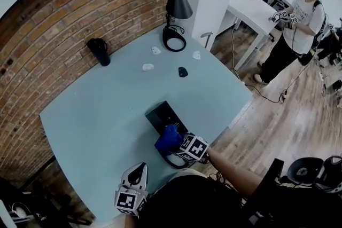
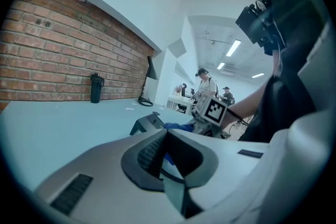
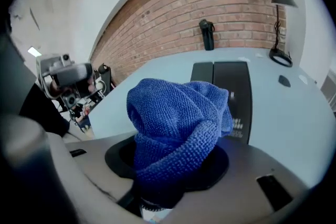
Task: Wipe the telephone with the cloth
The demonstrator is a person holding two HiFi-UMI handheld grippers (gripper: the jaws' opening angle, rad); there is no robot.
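I have the right tongs (image 1: 181,146) clenched on the blue cloth (image 3: 176,123), with the wad bunched up out of the jaws. Cloth is at the near end of the black telephone (image 1: 164,114), probably touching it, but I can't confirm contact from here. Telephone lies flat on the table (image 1: 91,115). Left tongs (image 1: 137,172) clenched on nothing, nearer me than the telephone and to its left, clear of it
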